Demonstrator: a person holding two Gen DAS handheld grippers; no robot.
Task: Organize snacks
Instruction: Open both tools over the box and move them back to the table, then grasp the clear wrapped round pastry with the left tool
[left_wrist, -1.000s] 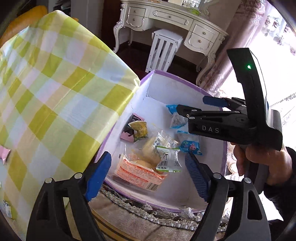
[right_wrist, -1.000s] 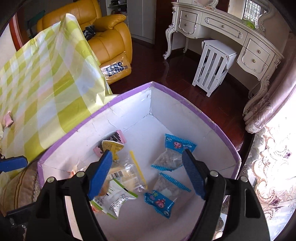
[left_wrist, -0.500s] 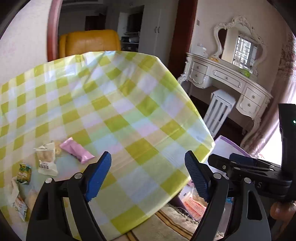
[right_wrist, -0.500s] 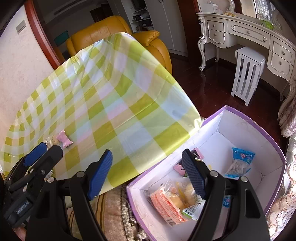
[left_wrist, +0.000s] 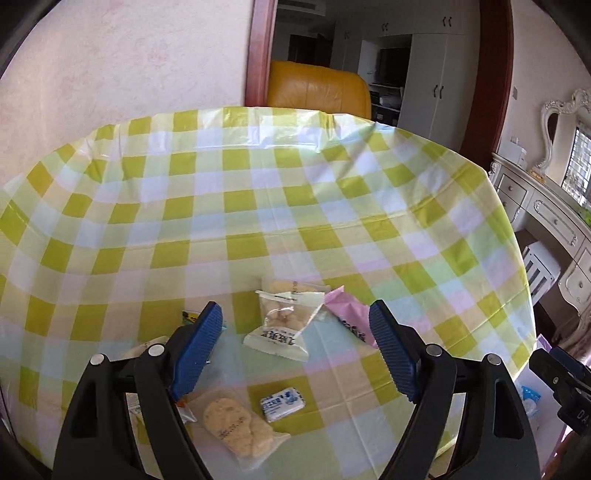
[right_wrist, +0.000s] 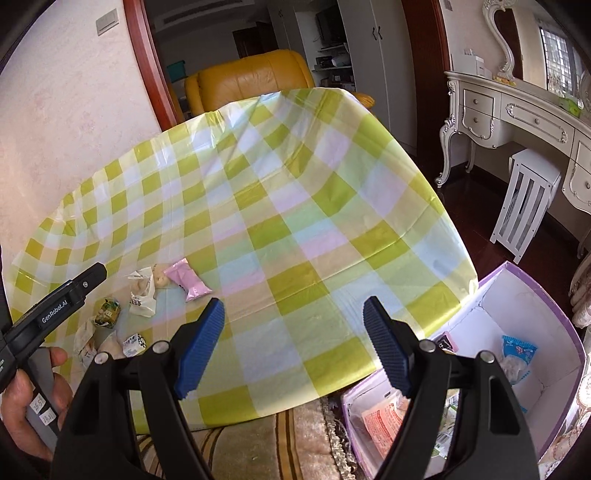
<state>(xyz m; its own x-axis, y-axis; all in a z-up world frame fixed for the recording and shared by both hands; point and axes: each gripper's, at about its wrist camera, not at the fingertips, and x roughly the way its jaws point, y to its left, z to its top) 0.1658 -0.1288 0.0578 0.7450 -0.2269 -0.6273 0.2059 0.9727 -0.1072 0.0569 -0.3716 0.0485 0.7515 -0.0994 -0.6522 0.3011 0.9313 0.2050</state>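
Observation:
Several snack packets lie on the green-checked tablecloth (left_wrist: 295, 206): a clear bag of biscuits (left_wrist: 284, 321), a pink packet (left_wrist: 351, 314), a small white-and-blue packet (left_wrist: 282, 403) and a clear bag of round crackers (left_wrist: 236, 424). My left gripper (left_wrist: 295, 350) hangs open above them with nothing between its fingers. My right gripper (right_wrist: 293, 350) is open and empty over the table's near right part. The purple-rimmed white box (right_wrist: 524, 295) stands on the floor to the right with several packets inside, among them a blue one (right_wrist: 517, 349). The pink packet (right_wrist: 186, 278) lies at the left in the right wrist view.
A yellow leather armchair (right_wrist: 251, 79) stands behind the table. A white dressing table (right_wrist: 517, 110) and white stool (right_wrist: 524, 199) are at the right. A patterned rug (right_wrist: 258, 443) lies under the table edge. A person's hand (right_wrist: 33, 391) holds the left gripper's handle.
Both grippers swung away from the box and up over the table. The left one now looks at the snacks on the cloth; the box has slid to the right edge of both views.

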